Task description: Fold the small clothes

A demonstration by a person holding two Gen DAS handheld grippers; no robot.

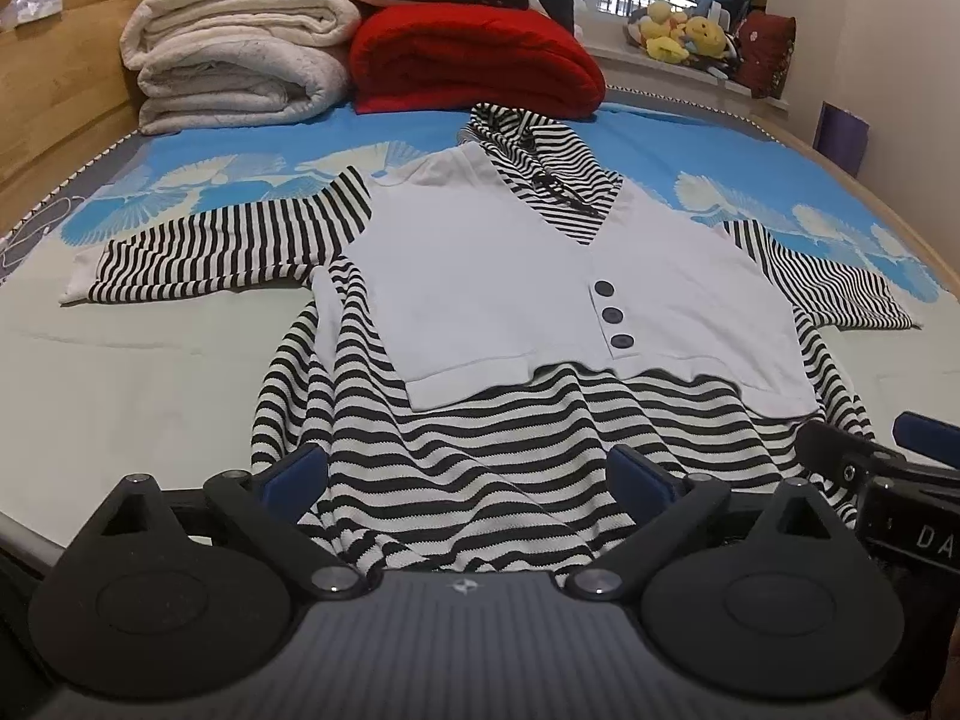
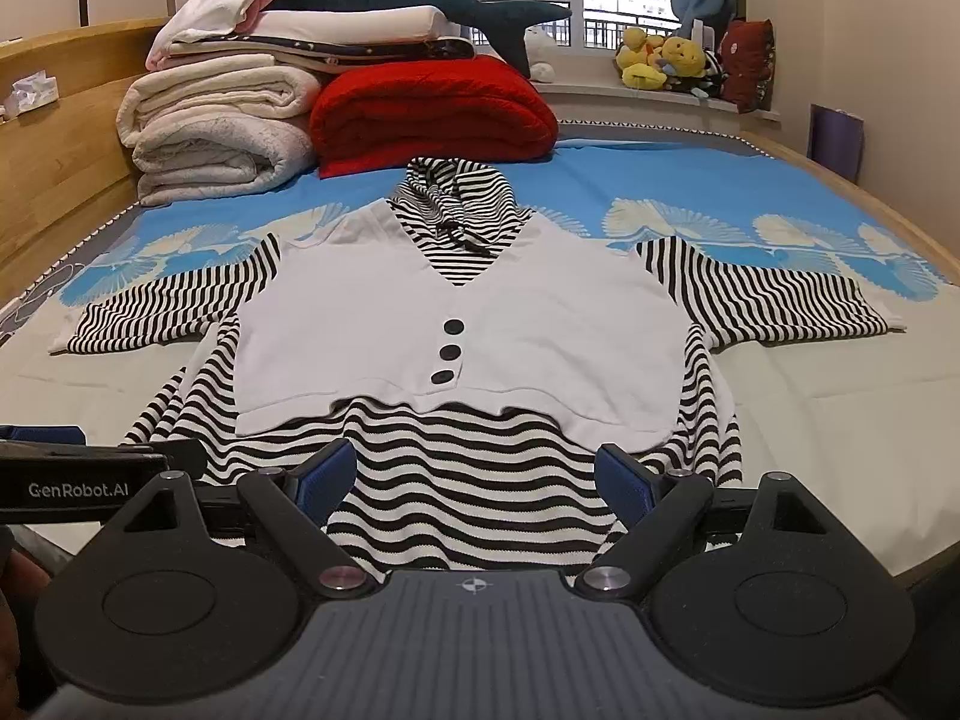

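1. Work surface: the bed (image 2: pixel 810 396) fills both views from lower edge to upper third. A stack of folded blankets (image 2: pixel 222 120) and a red quilt (image 2: pixel 432 108) sit in the upper left and upper centre, well apart from the working zone. Keep folds clear of them.

2. Task item: the striped hooded top (image 2: pixel 468 324), with a white vest panel (image 2: pixel 360 324) over it, lies face up and spread at frame centre in both views. The hood (image 2: pixel 462 192) points toward the top of the frame; the left sleeve (image 1: pixel 228 246) and right sleeve (image 2: pixel 768 300) run out to either side, and the hem reaches the bottom centre, between the fingers of each tool.

3. Left gripper (image 1: pixel 468 474): jaws stand wide apart at the bottom of the left wrist view, over the hem's left half. Nothing is held.

4. Right gripper (image 2: pixel 474 468): jaws likewise wide, over the hem's right half, nothing held. Its body shows at the lower right edge of the left wrist view, so the two tools sit just beside each other.

5. Judged step: the first grasp has not been made. Recommended procedure:
   - Take a sleeve or a hem corner, one tool per side.
   - Pinch both fabric layers, since the hem is rippled at lower left.
   - Lift low and lay sleeves across the vest panel.

6. Buttons (image 2: pixel 450 354): keep creases off this row to avoid a lumpy fold.
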